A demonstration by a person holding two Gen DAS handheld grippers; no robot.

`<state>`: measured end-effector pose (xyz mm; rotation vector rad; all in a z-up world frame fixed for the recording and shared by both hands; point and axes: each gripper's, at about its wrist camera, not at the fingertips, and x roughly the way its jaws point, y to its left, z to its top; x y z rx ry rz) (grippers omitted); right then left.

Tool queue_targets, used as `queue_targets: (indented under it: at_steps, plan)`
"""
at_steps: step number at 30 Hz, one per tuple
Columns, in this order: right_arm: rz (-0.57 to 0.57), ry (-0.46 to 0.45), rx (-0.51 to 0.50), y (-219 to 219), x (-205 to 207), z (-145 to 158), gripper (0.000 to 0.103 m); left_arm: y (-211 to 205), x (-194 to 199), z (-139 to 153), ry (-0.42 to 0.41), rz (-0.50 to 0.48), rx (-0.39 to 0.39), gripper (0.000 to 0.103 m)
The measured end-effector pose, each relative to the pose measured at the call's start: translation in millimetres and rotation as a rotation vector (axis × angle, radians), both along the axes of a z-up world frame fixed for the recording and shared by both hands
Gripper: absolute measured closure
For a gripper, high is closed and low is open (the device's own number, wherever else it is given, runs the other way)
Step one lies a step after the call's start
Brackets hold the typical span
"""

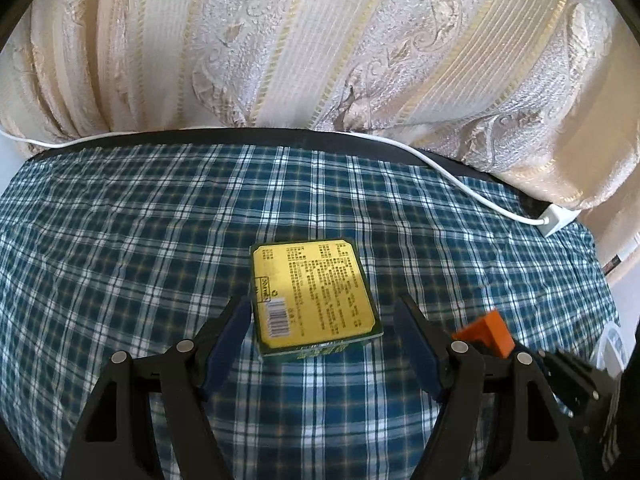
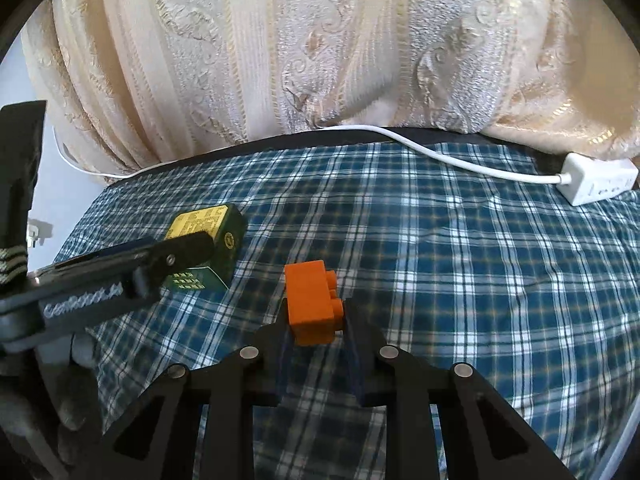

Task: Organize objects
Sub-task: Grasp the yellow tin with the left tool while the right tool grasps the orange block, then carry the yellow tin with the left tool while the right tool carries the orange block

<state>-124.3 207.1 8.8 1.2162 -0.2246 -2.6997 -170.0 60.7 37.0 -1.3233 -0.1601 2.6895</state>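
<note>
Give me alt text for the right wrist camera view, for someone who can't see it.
The right gripper is shut on an orange block above a blue plaid cloth. To the left, the left gripper reaches over a green and yellow box. A white power strip and its cord lie at the far edge, before a cream curtain.

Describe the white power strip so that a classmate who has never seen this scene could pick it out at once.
Start at the blue checked cloth and follow its far edge, below the cream patterned curtain, to the right corner. The power strip lies there, a white block with a white cable trailing left; nothing else on the cloth is white.
</note>
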Motion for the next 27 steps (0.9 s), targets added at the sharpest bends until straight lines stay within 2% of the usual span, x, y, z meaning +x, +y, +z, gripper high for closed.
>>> queue_targets:
  at_steps: [19,21,22,27]
  plan:
    - [-0.016,-0.016,-0.04,2.6,-1.1,-4.8,0.078,-1.0,-17.0,-21.0,-0.036,0.031,-0.036,0.026]
    - [-0.019,-0.015,-0.041,2.3,-0.5,-4.7,0.078,0.4,-16.6,-22.1,-0.037,0.021,-0.047,0.029]
    - [-0.021,-0.015,-0.041,2.2,-0.4,-4.8,0.078,1.2,-16.3,-22.7,-0.036,0.016,-0.052,0.033]
    - [-0.03,-0.004,-0.055,3.1,1.7,-3.4,0.078,2.9,-13.0,-19.6,-0.017,-0.002,-0.053,0.033]
